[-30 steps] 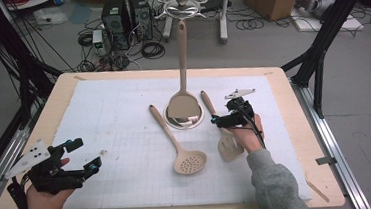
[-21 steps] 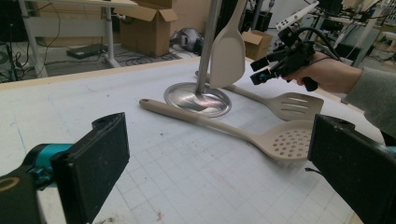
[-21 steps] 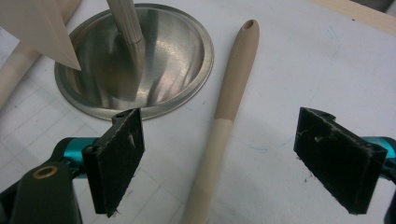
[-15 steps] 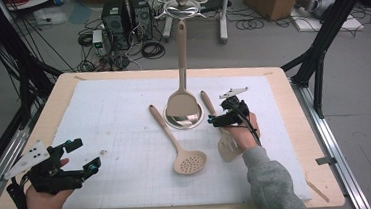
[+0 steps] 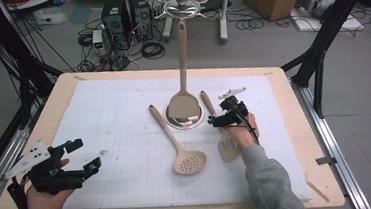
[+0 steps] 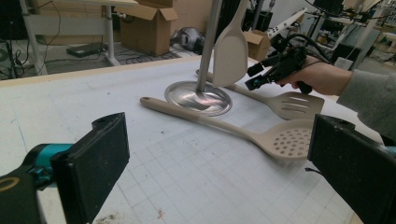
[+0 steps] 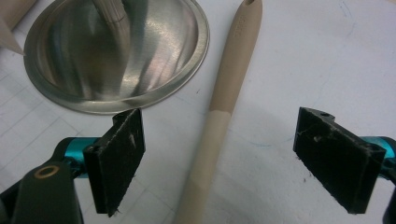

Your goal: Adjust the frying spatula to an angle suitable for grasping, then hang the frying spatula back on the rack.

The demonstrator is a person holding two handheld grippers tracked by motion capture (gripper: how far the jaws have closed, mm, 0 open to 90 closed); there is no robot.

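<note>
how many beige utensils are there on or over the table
3. A spatula hangs on the stand above the round metal base; a perforated spoon lies left of the base; a slotted turner lies right of it, under the open right gripper.

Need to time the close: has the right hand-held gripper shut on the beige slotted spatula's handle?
No, its jaws stand open on either side of the beige slotted spatula's handle.

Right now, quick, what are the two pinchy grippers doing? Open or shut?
Left gripper: open, holding nothing, low over the white mat.
Right gripper: open, jaws either side of the slotted spatula's handle, not clamped on it.
</note>
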